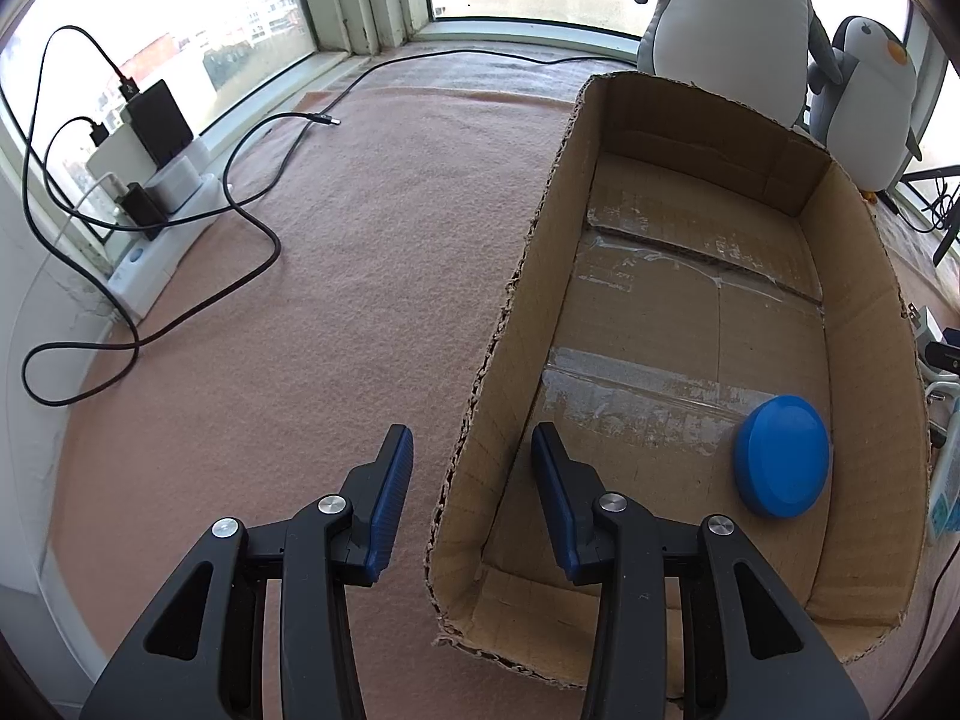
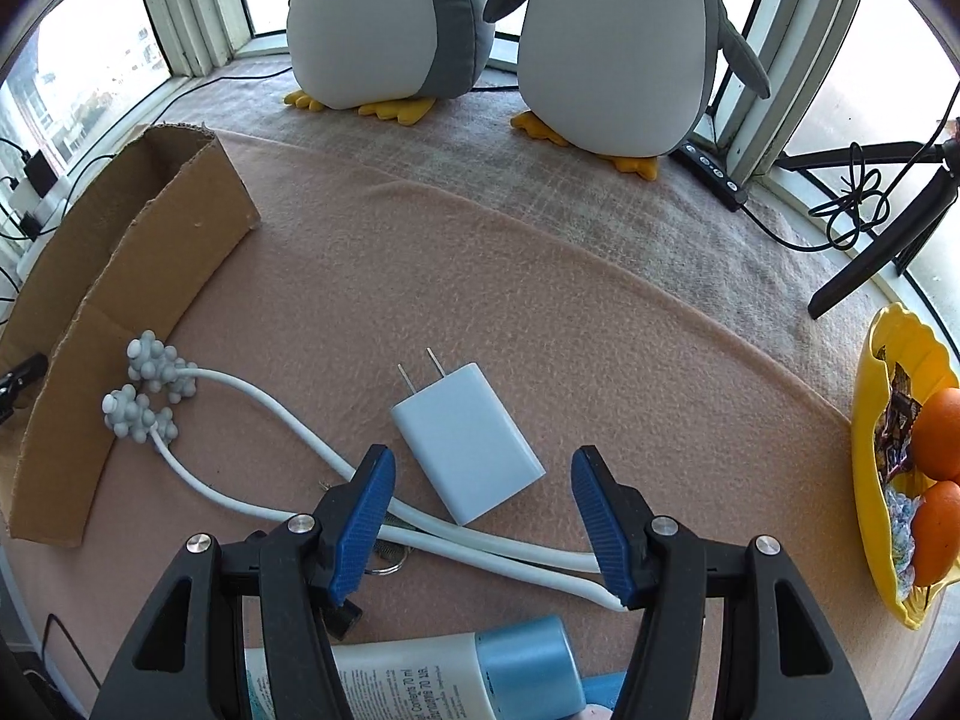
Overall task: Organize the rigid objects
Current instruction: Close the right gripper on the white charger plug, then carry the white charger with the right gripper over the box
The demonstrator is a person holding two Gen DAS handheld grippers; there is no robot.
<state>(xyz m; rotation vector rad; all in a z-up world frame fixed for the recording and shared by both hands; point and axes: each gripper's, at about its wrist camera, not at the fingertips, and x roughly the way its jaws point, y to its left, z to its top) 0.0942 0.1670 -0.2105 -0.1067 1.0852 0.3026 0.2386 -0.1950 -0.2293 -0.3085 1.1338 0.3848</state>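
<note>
An open cardboard box [image 1: 540,276] lies on the pink blanket, and a blue round disc [image 1: 780,456] rests in its near right corner. My left gripper [image 1: 471,480] hangs open over the box's left wall, one finger on each side, pads clear of the cardboard. In the right wrist view a white plug charger [image 2: 468,441] lies flat, just ahead of my open right gripper [image 2: 483,504]. A white massager with grey knobbly heads [image 2: 150,390] runs under those fingers. A white and blue tube [image 2: 432,672] lies below the gripper. The box [image 2: 150,228] is at the left.
Two plush penguins [image 2: 600,60] stand at the back by the window. A yellow bowl [image 2: 870,420] with oranges and sweets sits at the right edge. A black tripod leg [image 2: 870,264] and cables lie far right. A power strip with chargers [image 1: 162,222] and black cables is left of the box.
</note>
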